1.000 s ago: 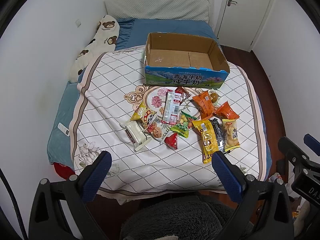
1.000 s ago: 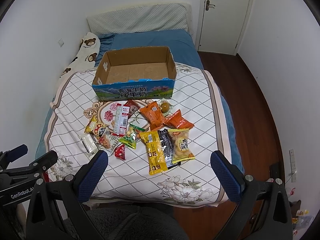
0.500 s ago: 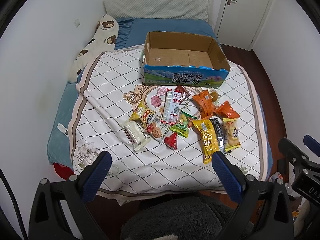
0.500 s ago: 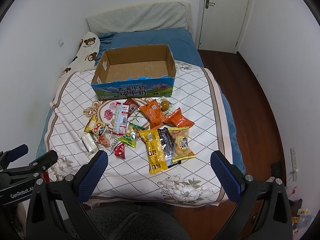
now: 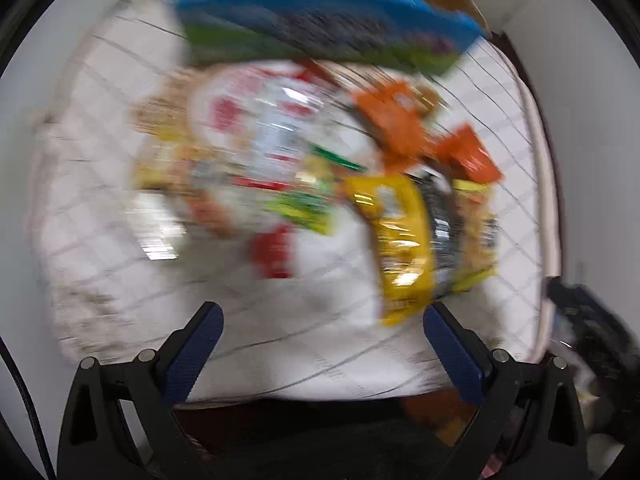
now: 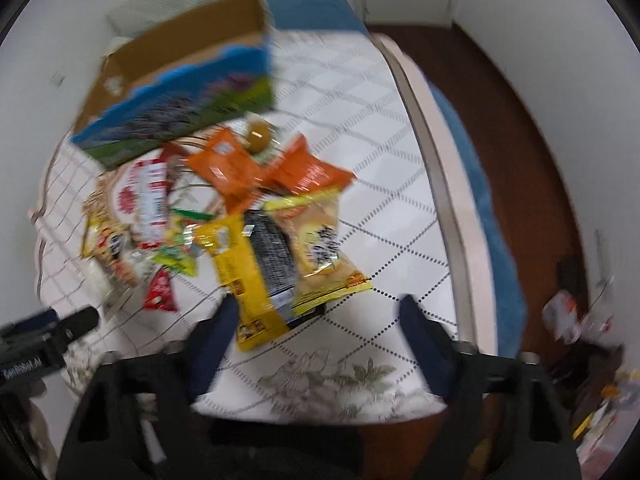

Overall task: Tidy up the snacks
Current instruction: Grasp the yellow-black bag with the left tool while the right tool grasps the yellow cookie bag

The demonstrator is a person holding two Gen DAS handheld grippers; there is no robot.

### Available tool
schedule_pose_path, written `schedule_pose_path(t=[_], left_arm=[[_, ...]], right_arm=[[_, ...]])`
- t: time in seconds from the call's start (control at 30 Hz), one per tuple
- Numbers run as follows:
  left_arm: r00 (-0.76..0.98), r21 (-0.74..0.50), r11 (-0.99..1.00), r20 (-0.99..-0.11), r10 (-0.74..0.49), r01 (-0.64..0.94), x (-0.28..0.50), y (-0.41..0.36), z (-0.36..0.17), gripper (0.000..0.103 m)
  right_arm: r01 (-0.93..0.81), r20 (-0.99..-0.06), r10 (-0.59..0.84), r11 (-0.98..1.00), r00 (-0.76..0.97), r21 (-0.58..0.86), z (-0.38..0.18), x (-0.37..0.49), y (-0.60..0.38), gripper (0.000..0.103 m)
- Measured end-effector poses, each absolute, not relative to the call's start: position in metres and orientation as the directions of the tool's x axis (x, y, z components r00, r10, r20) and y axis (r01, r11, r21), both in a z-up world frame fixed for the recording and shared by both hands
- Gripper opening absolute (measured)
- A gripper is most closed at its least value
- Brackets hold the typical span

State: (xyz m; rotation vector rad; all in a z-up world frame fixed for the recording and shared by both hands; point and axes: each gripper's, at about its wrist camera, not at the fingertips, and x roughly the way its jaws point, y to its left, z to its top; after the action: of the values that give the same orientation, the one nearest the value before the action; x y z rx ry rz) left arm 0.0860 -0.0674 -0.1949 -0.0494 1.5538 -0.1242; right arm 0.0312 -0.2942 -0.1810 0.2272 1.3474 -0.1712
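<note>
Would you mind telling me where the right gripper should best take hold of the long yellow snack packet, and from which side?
I would grip the yellow packet at its near end, which sticks out of the pile toward the right gripper. It lies flat and lengthwise on the quilt, with a black packet alongside, so come from above and the near side, jaws across its narrow width.

Heap of snack packets point(image 6: 256, 216) on quilted bedspread, long yellow packet point(image 6: 244, 276) nearest, open cardboard box point(image 6: 180, 76) behind
</note>
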Motion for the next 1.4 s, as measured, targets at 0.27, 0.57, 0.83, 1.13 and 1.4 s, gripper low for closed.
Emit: schedule_pose_path(t=[0.27, 0.57, 0.83, 1.13, 1.4], left_arm=[[-0.164, -0.129, 0.991, -0.979, -0.122, 0.032, 0.134, -0.147, -0.310, 0.102], [-0.207, -0.121, 0.993, -0.971, -0.118, 0.003, 0.135, -0.177, -0.352, 0.092], [-0.119, 0.002, 0.993, -0.993, 0.016, 0.116, 0.104, -0.138, -0.331, 0.087], [-0.133, -0.021, 0.996, -0.991, -0.009, 0.090, 0.086, -0.122, -0.345, 0.087], [-0.075, 0.059, 0.994, -0.995, 0.067, 0.095, 0.071, -0.103, -0.311, 0.084]], right_arm=[[0.322, -0.989, 0.011, 0.945, 0.148, 0.059, -0.242, 0.038, -0.343, 0.072], [0.281, -0.992, 0.012, 0.959, 0.125, 0.047, -0.257, 0.043, -0.361, 0.072], [0.206, -0.992, 0.086, 0.973, 0.094, 0.104, -0.280, 0.072, -0.343, 0.072], [0.187, -0.982, 0.188, 0.964, 0.016, 0.188, -0.315, 0.094, -0.309, 0.073], [0.225, -0.976, 0.216, 0.953, -0.029, 0.204, -0.340, 0.102, -0.300, 0.073]])
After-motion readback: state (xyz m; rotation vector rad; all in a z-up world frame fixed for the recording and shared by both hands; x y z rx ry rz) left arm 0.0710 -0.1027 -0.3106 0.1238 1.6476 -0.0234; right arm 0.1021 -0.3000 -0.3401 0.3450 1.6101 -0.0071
